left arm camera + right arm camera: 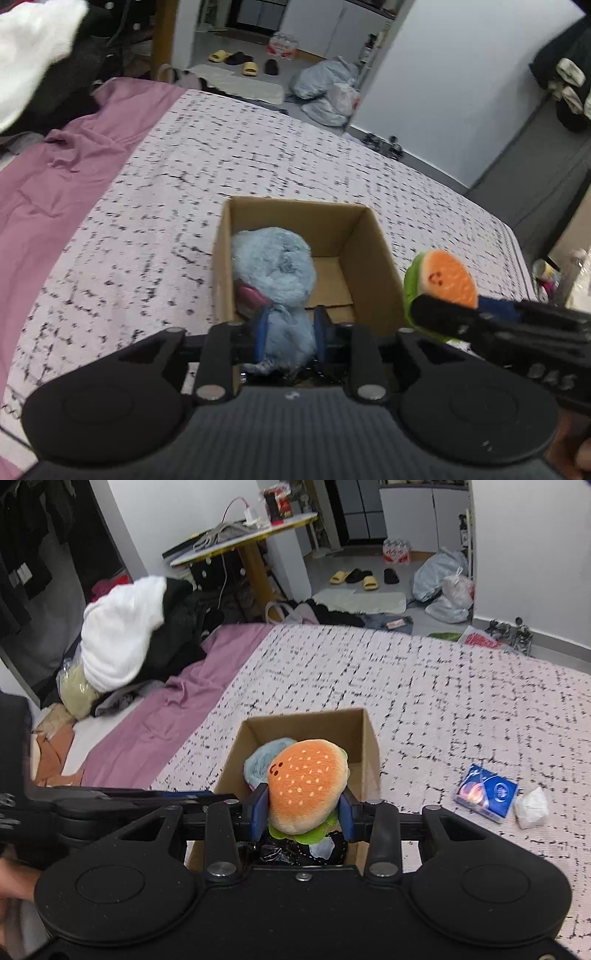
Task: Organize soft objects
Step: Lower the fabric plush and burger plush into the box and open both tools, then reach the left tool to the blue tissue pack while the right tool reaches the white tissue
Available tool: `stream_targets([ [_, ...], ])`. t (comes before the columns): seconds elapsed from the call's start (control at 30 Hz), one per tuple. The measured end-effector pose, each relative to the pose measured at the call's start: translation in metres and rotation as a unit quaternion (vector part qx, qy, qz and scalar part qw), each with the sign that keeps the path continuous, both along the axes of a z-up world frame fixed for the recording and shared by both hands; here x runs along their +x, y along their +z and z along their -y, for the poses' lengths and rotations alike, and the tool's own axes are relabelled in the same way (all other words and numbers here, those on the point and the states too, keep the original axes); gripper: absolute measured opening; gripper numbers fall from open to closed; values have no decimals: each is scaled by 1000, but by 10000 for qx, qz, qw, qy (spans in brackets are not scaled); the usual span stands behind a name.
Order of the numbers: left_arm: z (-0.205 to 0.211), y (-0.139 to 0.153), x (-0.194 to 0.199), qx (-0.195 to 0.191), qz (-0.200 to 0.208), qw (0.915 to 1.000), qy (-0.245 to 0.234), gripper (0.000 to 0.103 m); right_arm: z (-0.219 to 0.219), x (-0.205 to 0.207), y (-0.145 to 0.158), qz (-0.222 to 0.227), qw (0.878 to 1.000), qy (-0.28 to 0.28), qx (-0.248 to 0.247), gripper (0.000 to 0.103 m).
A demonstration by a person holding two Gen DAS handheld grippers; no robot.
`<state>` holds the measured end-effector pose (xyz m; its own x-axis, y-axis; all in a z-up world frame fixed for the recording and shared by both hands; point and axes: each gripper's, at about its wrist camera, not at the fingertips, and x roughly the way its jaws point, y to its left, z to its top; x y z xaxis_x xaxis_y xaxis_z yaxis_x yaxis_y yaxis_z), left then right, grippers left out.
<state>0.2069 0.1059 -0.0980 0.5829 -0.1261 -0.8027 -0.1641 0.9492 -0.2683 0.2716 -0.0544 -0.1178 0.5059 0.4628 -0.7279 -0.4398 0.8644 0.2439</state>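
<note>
An open cardboard box [373,254] stands on the patterned bed cover. A fluffy light-blue plush [275,269] hangs into the box, and my left gripper [289,334] is shut on its lower part at the box's near edge. My right gripper [303,814] is shut on an orange burger plush [308,786] with green lettuce trim, held just above the same box [364,731]. The blue plush [260,762] shows behind the burger. In the left wrist view the burger plush [445,278] and the right gripper's finger sit at the box's right side.
A purple sheet [55,177] and a pile of white and black clothes [129,642] lie left on the bed. A blue packet [485,792] and a crumpled tissue [532,806] lie on the cover right of the box. Bags and slippers are on the floor beyond.
</note>
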Motion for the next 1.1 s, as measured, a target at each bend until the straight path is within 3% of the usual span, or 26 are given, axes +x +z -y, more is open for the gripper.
stream_targets([
  [0.1, -4, 7, -5, 27, 70, 9998, 200, 38, -5, 3, -8, -103, 9999, 14, -36, 39],
  [0.17, -6, 12, -8, -3, 157, 9995, 287, 50, -8, 5, -12, -133, 9998, 111, 23, 45],
  [0.3, -8, 21, -12, 149, 186, 9989, 415, 55, -17, 6, -17, -85, 9996, 243, -90, 51],
  [0.37, -11, 27, -16, 125, 293, 9982, 501, 67, -17, 3, -13, 29, 9995, 311, -32, 71],
  [0.43, -11, 32, -17, 171, 384, 9978, 522, 73, -13, -3, -9, 122, 9993, 344, 110, 81],
  [0.7, -2, 43, -22, 332, 374, 9977, 458, 77, 9, -16, 1, 201, 9992, 301, 193, 82],
  [0.8, 3, 50, -25, 286, 329, 9981, 443, 83, 23, -20, 9, 234, 9991, 275, 237, 83],
  [1.1, 27, 79, -35, 441, 435, 9971, 432, 90, 77, -28, 27, 461, 9981, 102, 387, 97],
])
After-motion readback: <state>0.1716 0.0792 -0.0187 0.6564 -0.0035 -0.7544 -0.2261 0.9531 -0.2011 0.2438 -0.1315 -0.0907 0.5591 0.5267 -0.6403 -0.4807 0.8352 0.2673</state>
